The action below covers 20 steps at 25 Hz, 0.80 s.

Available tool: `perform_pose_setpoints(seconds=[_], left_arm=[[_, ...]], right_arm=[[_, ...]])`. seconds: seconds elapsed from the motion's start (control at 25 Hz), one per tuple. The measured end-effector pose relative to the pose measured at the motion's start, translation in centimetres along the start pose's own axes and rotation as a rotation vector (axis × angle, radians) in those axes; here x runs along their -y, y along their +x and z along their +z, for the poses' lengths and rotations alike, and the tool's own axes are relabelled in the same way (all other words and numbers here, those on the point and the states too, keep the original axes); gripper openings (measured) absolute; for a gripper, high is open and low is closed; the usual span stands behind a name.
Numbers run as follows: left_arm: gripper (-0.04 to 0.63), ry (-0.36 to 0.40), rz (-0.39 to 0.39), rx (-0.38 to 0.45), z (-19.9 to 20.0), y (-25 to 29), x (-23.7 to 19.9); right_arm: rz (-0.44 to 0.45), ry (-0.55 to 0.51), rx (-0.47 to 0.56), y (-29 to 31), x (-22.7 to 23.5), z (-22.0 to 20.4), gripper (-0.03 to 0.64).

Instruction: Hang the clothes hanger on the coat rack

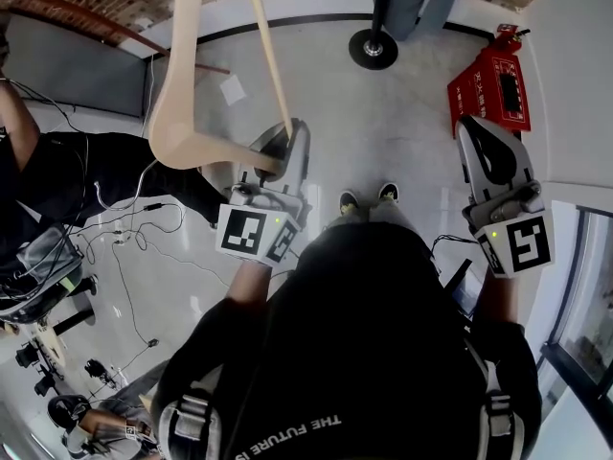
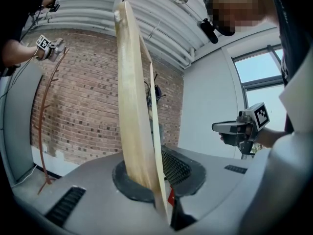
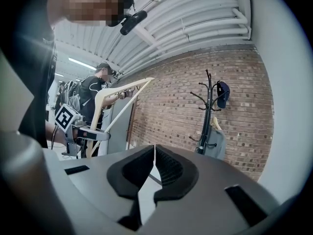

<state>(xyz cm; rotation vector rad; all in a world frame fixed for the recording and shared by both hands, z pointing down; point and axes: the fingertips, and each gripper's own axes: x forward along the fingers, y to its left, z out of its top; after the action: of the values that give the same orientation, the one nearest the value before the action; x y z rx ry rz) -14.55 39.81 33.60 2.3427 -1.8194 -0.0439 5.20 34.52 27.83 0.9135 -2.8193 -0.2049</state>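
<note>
A pale wooden clothes hanger [image 1: 187, 103] stands up from my left gripper [image 1: 278, 151], whose jaws are shut on its lower end. In the left gripper view the hanger [image 2: 132, 106] rises straight out of the pads of the left gripper [image 2: 156, 175]. The black coat rack [image 1: 375, 41] stands ahead on the floor with a grey garment on it. In the right gripper view the coat rack [image 3: 210, 112] stands against the brick wall, a cap on one hook. My right gripper [image 1: 490, 156] is held out to the right, shut and empty; its pads [image 3: 166, 168] meet.
A red crate [image 1: 490, 86] sits on the floor at the far right. Another person [image 1: 38, 161] is at the left, with cables [image 1: 124, 247] trailing across the floor. A thin rust-coloured stand [image 2: 45, 131] leans by the brick wall.
</note>
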Motion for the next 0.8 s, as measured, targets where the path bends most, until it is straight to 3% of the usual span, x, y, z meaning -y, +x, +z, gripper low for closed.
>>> perform_pose_setpoints(seconds=[0.36,0.8], left_arm=[[0.045,0.029,0.000,-0.019,-0.3,3.0,-0.9],[0.044,0.041,0.009,-0.005,1.1,12.7,-1.0]], right_arm=[[0.010,0.007,0.000,2.0,2.6,-0.9,0.021],[0.023,0.066,0.028,6.1,11.3,-2.2,0.021]])
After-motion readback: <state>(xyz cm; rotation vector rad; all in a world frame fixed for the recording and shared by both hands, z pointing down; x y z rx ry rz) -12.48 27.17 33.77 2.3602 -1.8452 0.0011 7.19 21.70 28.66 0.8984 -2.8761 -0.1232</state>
